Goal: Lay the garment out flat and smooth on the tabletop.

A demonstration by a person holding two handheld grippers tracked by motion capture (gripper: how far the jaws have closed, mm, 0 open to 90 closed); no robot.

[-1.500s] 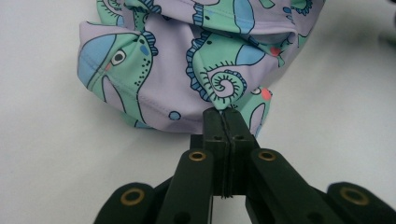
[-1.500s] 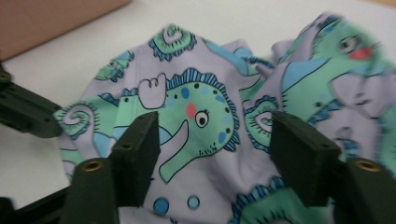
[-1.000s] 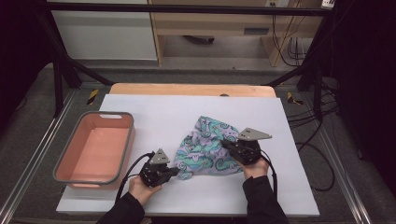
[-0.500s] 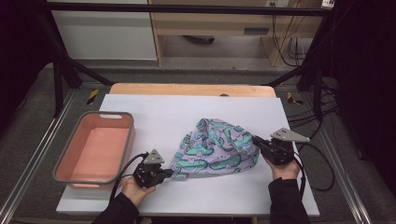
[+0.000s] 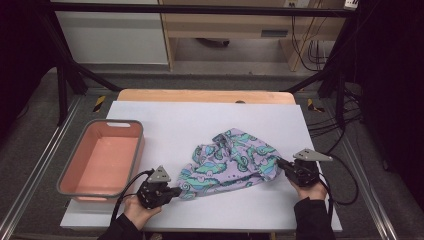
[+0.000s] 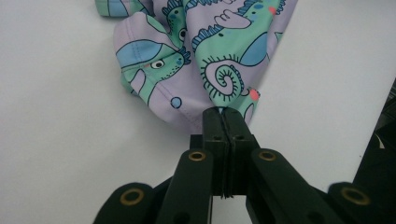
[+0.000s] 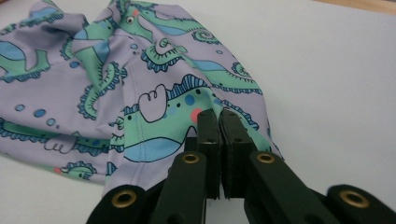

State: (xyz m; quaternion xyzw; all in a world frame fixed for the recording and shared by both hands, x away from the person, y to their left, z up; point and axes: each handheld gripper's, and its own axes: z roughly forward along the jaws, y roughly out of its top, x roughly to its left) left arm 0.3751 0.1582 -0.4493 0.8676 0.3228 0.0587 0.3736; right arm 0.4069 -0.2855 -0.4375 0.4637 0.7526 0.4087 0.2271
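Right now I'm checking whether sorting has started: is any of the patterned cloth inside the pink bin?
No, the pink bin holds nothing, and the cloth lies on the white sheet beside it.

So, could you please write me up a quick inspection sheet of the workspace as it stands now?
Surface: white sheet over a wooden table, mostly bare.
Job's things: patterned cloth lying bunched, stretched between both grippers; pink bin with grey rim at the left, nothing seen inside.
Clutter: nothing seen on the sheet.
Grippers: left gripper jaws shut on the cloth's near-left end; right gripper jaws shut on its right edge.
Cables: one trails from each gripper; a bundle hangs behind the table at the right.
Surroundings: black frame, grey floor, cabinet behind.
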